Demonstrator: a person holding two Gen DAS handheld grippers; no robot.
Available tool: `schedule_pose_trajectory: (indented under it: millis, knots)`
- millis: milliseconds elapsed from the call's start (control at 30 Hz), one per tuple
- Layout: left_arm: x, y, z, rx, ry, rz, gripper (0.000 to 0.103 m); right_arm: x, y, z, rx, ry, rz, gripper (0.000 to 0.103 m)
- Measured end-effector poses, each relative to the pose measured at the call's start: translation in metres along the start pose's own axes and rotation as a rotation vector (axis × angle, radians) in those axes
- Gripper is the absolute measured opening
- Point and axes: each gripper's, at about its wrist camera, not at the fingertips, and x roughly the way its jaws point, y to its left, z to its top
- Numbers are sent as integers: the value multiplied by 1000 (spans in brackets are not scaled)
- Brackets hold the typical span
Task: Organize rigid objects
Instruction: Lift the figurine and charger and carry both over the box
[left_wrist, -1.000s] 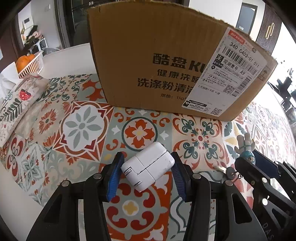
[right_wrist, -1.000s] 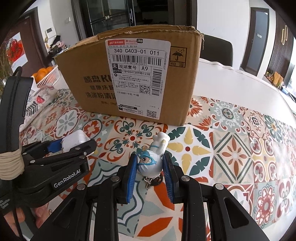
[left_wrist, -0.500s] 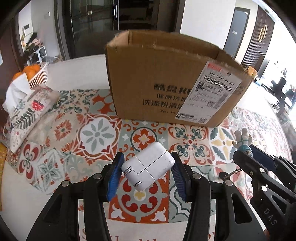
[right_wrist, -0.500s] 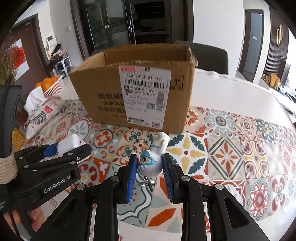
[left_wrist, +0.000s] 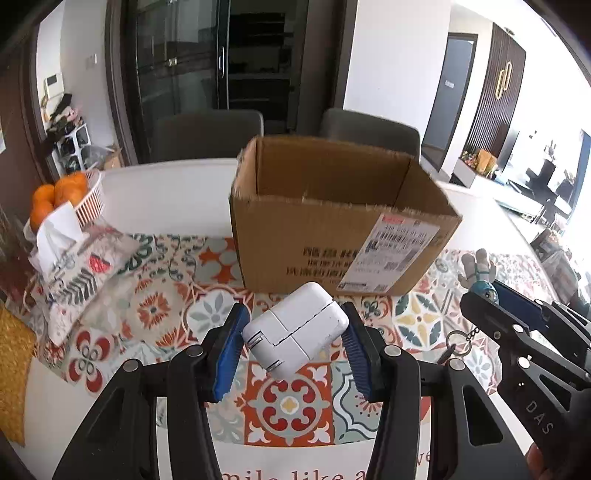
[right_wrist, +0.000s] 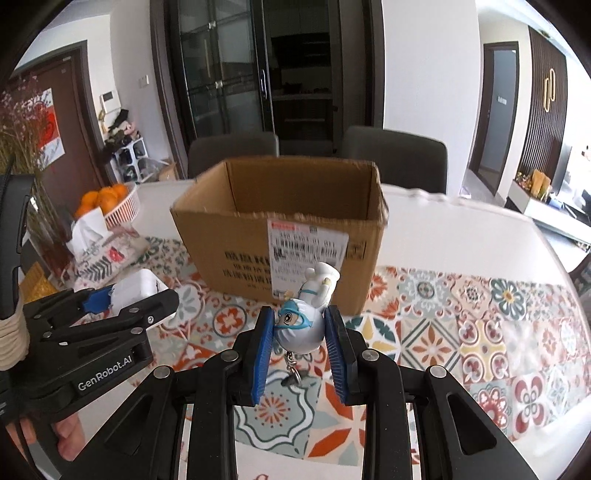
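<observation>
My left gripper (left_wrist: 294, 334) is shut on a white power adapter (left_wrist: 295, 330) and holds it in the air, short of the open cardboard box (left_wrist: 332, 236). My right gripper (right_wrist: 300, 334) is shut on a small white and blue figurine keychain (right_wrist: 304, 317), its key ring hanging below. The box (right_wrist: 288, 236) stands ahead on the patterned table mat, its inside floor hidden. The right gripper with the figurine (left_wrist: 480, 273) shows at the right of the left wrist view. The left gripper with the adapter (right_wrist: 133, 291) shows at the left of the right wrist view.
A basket of oranges (left_wrist: 62, 195) and a tissue pouch (left_wrist: 81, 266) sit at the left of the white table (left_wrist: 166, 195). Two grey chairs (right_wrist: 391, 155) stand behind the table. The patterned mat (right_wrist: 480, 321) covers the near half.
Both grippers have risen and pulled back from the box with their objects held. The box looks smaller and its open top now shows.
</observation>
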Motion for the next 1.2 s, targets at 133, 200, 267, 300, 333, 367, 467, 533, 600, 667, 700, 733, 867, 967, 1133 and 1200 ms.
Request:
schedule_pose_trajectory:
  millis: [133,200,267,300,333,367,467,533,600,667,700,733,867,967,1133,1200]
  knots:
    - [-14,2,13,11,-32,-1,50,-11,4,13,-4,-33,-3,28]
    - [-19,3,19,17,-48,-7,50,-17,6,21,-6,-53,-5,28]
    - [-24,4,27,23,-63,-9,50,-22,8,28,-8,-73,-6,28]
    - [-26,5,29,25,-69,-12,50,-24,9,31,-10,-80,-7,28]
    - [-28,5,34,29,-76,-14,50,-26,10,34,-11,-87,-7,28]
    - [-30,5,36,31,-81,-15,50,-29,11,38,-13,-98,-8,28]
    - [-36,4,47,44,-108,-16,50,-34,13,47,-13,-118,-8,28]
    - [-39,3,53,53,-121,-18,50,-36,13,53,-10,-130,-6,28]
    - [-40,2,60,63,-137,-20,50,-36,13,61,-6,-143,-5,28]
    - [-41,1,66,71,-147,-19,50,-37,13,67,-7,-153,-4,28]
    - [-41,1,69,74,-152,-20,50,-36,13,68,-7,-156,-5,28]
    - [-41,1,72,78,-157,-21,50,-36,12,71,-7,-160,-5,28]
    - [-38,0,87,91,-173,-28,50,-33,11,84,-13,-180,-9,28]
    - [-35,-1,98,100,-187,-28,50,-29,11,96,-20,-193,-15,28]
    - [-25,-3,117,115,-206,-24,50,-20,8,115,-31,-210,-25,28]
    - [-21,-3,125,119,-210,-24,50,-16,8,121,-33,-217,-28,28]
